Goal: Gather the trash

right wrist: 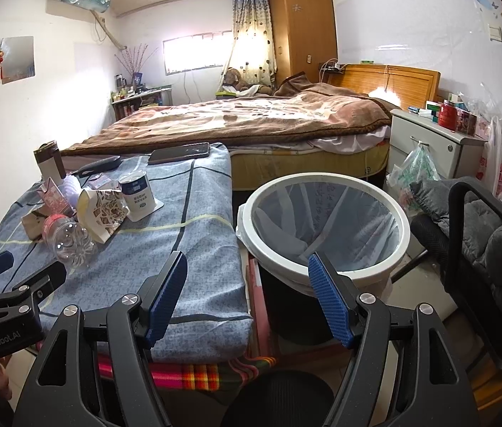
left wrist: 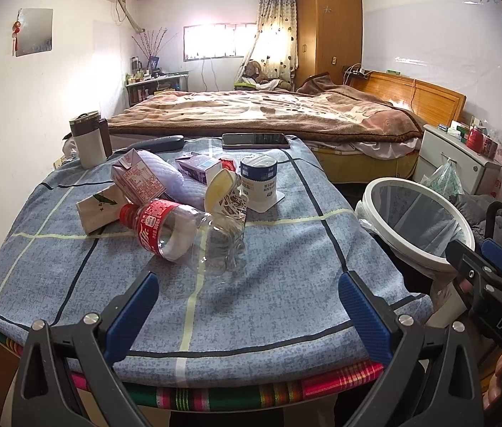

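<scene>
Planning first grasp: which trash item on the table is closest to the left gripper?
The clear plastic bottle with the red label, lying on its side nearest the left gripper; the cartons and the white-and-blue can sit farther back.

Blown-out window [left wrist: 218, 41] backlight, fisheye-bent edges

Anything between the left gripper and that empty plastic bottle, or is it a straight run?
Straight run. In the left wrist view only bare blue checked cloth lies between the open left gripper and the plastic bottle.

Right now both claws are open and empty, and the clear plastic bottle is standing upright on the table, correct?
Not quite. In the left wrist view the clear plastic bottle lies on its side on the table. The left claw and right claw are open and empty.
</scene>
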A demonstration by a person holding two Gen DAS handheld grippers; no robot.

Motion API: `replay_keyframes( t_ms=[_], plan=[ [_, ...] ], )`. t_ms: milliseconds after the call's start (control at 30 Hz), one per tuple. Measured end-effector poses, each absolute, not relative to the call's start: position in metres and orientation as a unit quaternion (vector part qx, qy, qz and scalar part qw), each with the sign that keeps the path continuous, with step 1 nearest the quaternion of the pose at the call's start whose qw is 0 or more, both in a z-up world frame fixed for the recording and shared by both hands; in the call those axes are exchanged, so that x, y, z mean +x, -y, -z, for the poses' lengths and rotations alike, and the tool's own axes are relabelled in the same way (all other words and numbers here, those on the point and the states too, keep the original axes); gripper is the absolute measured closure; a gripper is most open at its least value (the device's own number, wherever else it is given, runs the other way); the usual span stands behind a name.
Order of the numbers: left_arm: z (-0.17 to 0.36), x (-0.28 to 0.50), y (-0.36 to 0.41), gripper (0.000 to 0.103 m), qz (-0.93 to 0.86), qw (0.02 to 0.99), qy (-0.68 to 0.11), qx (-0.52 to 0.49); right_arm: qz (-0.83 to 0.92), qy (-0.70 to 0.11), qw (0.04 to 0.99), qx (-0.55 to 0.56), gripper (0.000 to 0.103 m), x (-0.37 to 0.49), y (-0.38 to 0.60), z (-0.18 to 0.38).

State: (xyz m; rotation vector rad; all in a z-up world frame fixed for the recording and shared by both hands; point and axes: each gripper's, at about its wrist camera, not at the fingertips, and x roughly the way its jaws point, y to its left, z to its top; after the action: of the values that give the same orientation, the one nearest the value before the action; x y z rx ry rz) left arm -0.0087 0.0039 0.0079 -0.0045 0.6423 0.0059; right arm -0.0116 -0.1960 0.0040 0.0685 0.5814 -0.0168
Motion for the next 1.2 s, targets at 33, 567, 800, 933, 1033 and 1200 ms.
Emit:
replay_keyframes(
  t_ms=[33,567,800,933,1033,1200],
  plan=[
    [-0.0079,-0.0088,-0.0040,0.001,-0.003,0.949,-0.316,-0.002,0.008,-0.286,0.957,0.033,0.031,-0.0118,0.1959,-0.0042],
    [-0.0060,-0.0098,-0.0048,0.001,-0.007,0.950,-0.313,-0.003,0.009,-0.287,0.957,0.034,0.031,-0.0115,0.1956,-0.0042],
    [-0.0072,-0.0102,-0.0061,0.001,-0.008,0.951,-0.309,-0.004,0.009,-0.285,0.958,0.033,0.031,-0.0136,0.1940,-0.0060],
    [-0.0076,-0.0100,-0.0067,0.001,-0.007,0.951,-0.309,-0.006,0.009,-0.285,0.958,0.034,0.031,-0.0132,0.1947,-0.0056],
    [-0.0076,-0.0100,-0.0070,0.001,-0.007,0.951,-0.309,-0.006,0.009,-0.285,0.958,0.034,0.031,-0.0131,0.1947,-0.0060],
    [-0.0077,-0.0100,-0.0068,0.001,-0.007,0.951,-0.308,-0.006,0.009,-0.285,0.958,0.034,0.031,-0.0136,0.1945,-0.0065]
  ],
)
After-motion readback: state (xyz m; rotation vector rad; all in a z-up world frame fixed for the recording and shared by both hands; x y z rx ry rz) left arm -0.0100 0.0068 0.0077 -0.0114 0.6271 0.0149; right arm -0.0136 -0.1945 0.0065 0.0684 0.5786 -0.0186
